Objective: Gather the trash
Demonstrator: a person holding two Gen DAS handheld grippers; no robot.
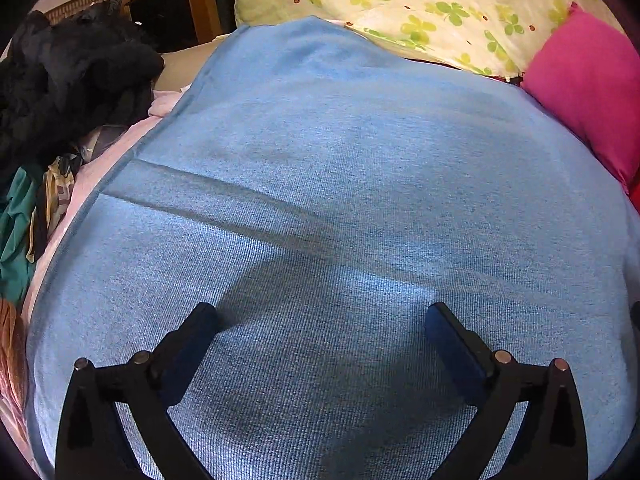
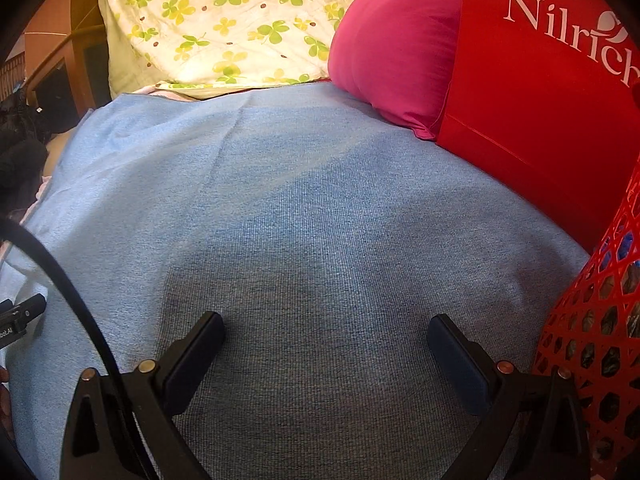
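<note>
Blue blanket (image 1: pixel 340 168) fills the space under and ahead of both grippers. Left gripper (image 1: pixel 322 318) and right gripper (image 2: pixel 326 330) stand wide, nothing between their fingers. Right of the right fingers, a red mesh basket (image 2: pixel 592 320) holds dark items, possibly trash.

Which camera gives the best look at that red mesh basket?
The right wrist view: the basket fills its lower right edge, and dark items show through the mesh holes, beside the red bag. The left wrist view shows nothing of the basket, only the blue cloth and pillows.
</note>
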